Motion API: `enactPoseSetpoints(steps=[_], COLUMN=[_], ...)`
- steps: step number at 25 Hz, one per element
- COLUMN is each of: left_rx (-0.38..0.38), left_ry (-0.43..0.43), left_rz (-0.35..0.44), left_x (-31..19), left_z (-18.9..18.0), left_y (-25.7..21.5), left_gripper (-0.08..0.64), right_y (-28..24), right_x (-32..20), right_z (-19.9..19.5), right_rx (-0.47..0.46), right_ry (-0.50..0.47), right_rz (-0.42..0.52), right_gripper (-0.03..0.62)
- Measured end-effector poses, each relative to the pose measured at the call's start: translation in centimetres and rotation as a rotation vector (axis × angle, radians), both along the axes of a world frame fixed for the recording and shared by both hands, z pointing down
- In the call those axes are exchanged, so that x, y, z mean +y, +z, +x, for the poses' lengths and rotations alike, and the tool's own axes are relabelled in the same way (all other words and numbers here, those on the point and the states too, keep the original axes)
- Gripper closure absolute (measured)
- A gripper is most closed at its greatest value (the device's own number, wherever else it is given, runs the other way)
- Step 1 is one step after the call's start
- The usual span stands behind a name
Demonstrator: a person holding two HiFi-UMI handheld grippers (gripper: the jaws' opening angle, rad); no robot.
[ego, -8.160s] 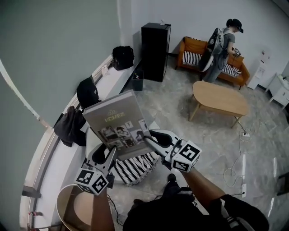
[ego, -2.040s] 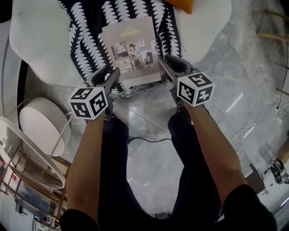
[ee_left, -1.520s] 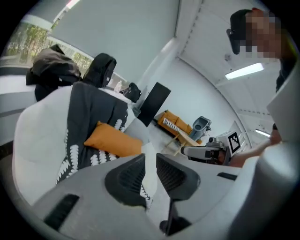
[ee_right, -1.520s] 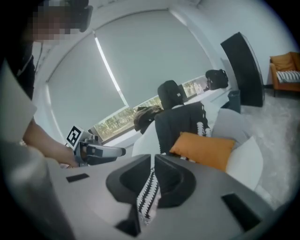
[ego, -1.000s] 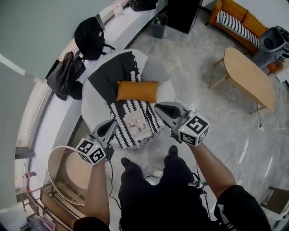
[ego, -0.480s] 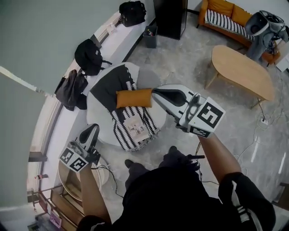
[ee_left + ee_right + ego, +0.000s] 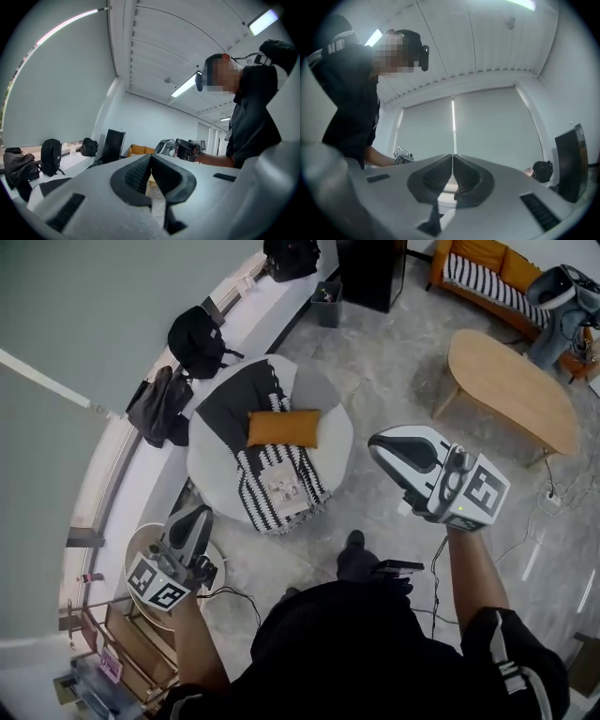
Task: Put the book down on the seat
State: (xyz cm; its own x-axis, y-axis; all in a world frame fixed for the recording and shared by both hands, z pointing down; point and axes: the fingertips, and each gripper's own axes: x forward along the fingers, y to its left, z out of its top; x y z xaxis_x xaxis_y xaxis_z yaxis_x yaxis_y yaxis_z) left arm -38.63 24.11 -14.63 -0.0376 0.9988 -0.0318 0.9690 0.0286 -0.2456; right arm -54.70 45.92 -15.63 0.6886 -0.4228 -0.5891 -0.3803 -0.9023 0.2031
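book (image 7: 284, 486) flat on striped throw (image 7: 253, 486) over round seat (image 7: 208, 465), orange cushion (image 7: 282, 427) just behind, left gripper (image 7: 195, 519) & right gripper (image 7: 377, 446) both pressed together, empty, well apart from book

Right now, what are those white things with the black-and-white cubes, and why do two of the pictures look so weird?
Those are hand-held grabbers, not a robot. A person holds the left gripper in one hand and the right gripper in the other. The cubes are part of the grabbers. The big picture comes from a camera on the person's head, looking down at the room. The other two come from small wide-angle cameras riding on each grabber, looking along its fingers. Both pairs of fingers are pressed together with nothing between them. The book lies on the round seat, on a striped blanket, near an orange cushion.
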Motion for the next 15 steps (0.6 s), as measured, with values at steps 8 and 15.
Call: enactPoseSetpoints(steps=[8,15], left_rx=[0.101,0.122], left_ry=[0.152,0.270], left_rz=[0.047,0.072], left_x=[-2.0,-13.0], left_z=[-8.0,-17.1], left_y=[1.8,10.2], left_gripper=[0.535,0.537], right_y=[5.2,12.6], right_x=[-5.3,-18.2], right_z=[-6.5,-12.7], right_rx=[-0.030,-0.049], right_ry=[0.071,0.023], right_rz=[0.007,0.109], right_gripper=[0.561,0.561])
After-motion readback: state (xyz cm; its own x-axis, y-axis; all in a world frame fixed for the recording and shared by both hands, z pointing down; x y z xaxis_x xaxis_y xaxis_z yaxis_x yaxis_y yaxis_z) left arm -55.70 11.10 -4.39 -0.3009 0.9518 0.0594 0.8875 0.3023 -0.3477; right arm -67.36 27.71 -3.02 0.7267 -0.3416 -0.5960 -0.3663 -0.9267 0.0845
